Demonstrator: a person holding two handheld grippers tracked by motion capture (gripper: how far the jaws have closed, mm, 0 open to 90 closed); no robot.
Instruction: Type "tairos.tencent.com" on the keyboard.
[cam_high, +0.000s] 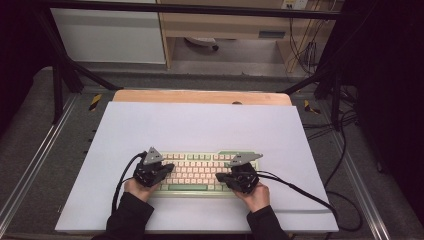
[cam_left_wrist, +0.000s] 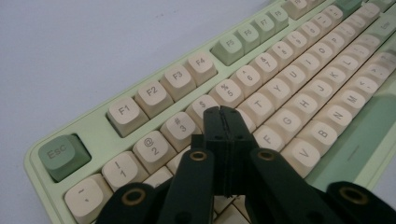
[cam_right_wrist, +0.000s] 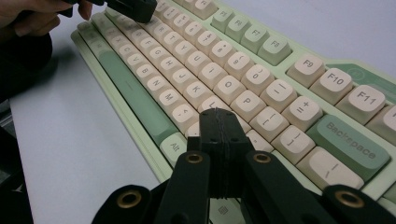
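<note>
A pale green keyboard (cam_high: 200, 172) with cream and green keycaps lies on the white board near the front. My left gripper (cam_high: 169, 168) hovers over its left half, jaws shut with nothing between them. In the left gripper view the closed tips of the left gripper (cam_left_wrist: 225, 113) sit just above the keys near the 4 and R, on the keyboard (cam_left_wrist: 140, 93). My right gripper (cam_high: 220, 176) is over the right half, also shut and empty. In the right gripper view the right gripper (cam_right_wrist: 219, 115) has its tips above the keys below L and P on the keyboard (cam_right_wrist: 261, 70).
The white board (cam_high: 200, 130) covers most of a wooden table (cam_high: 200, 96). Black cables (cam_high: 300, 192) trail from both grippers across the board. Black frame legs stand at the back left and right. In the right gripper view the person's other hand (cam_right_wrist: 32, 16) shows at the top left.
</note>
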